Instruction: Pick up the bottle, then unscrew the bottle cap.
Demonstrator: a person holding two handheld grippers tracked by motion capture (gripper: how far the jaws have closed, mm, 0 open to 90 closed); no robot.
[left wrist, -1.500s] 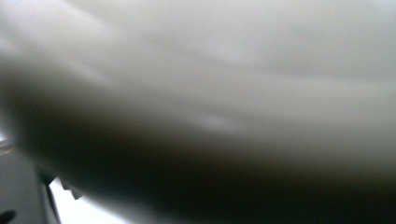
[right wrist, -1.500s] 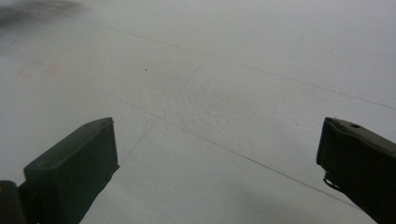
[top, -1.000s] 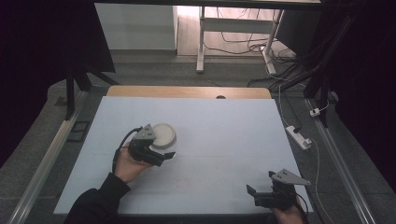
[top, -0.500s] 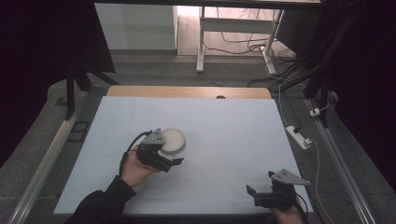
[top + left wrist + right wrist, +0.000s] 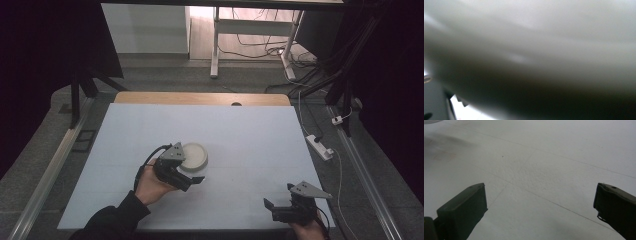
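- Bowl point(image 5: 192, 158) at left tongs point(image 5: 186, 176), lifted off table point(image 5: 260, 145) by its near rim; grip state hidden.
- Right tongs point(image 5: 540, 202) spread, empty, parked well apart, leaving room.

Blurred pale bowl point(image 5: 544, 50) pressed close to lens; sliver of white table point(image 5: 461, 111) bottom left.

Pale desk point(image 5: 250, 135), matte and faintly textured, crossed by thin straight seams in the right gripper view. Bare wooden strip along the far edge, with a small dark notch near its middle. Round white bowl point(image 5: 194, 156) left of centre toward the near side, lifted or resting cannot be told. Grey floor point(image 5: 50, 150) around the desk, white power strip point(image 5: 320, 146) lying on it at the right.
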